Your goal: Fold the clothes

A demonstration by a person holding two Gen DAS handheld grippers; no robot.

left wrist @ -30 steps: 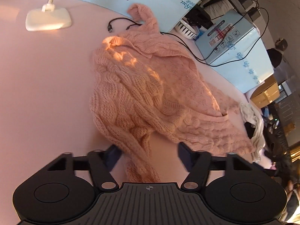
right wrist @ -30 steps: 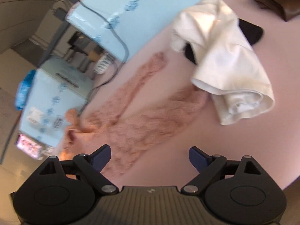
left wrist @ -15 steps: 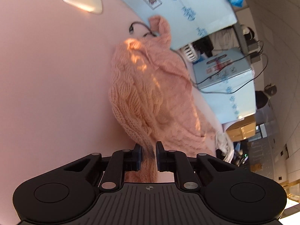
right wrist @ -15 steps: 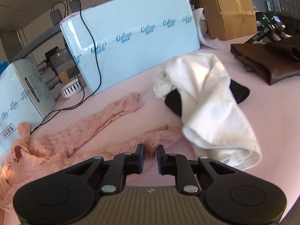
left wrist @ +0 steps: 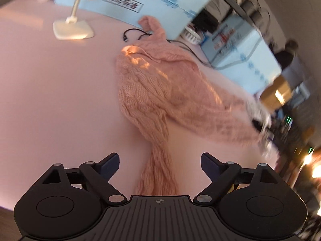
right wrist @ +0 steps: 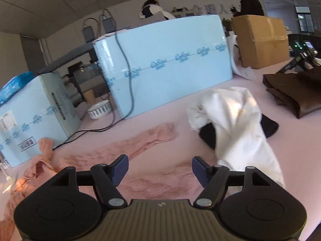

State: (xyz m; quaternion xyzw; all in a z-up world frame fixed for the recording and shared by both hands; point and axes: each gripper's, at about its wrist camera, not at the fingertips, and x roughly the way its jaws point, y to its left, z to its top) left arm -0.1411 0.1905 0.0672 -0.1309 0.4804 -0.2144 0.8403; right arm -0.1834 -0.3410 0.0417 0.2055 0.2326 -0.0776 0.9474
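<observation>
One pink cable-knit sweater [left wrist: 160,92] sprawls across the table's centre. Two pale blue printed cardboard boxes [right wrist: 166,64] stand at twelve and nine o'clock in the right wrist view. One plain brown cardboard box [right wrist: 260,42] sits at one o'clock. One white crumpled garment [right wrist: 236,124] lies at three o'clock, over one black garment [right wrist: 269,125]. One dark brown folded garment [right wrist: 297,92] rests at two o'clock. One white lamp base [left wrist: 73,29] stands at eleven o'clock in the left wrist view.

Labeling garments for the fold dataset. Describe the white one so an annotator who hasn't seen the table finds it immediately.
On the pink table, look in front of the long light-blue box, toward its right end. The white garment lies there in a crumpled heap, draped over a black item. It is the only white cloth: the knit sweater to its left is pink, the folded piece to its right dark brown.
</observation>
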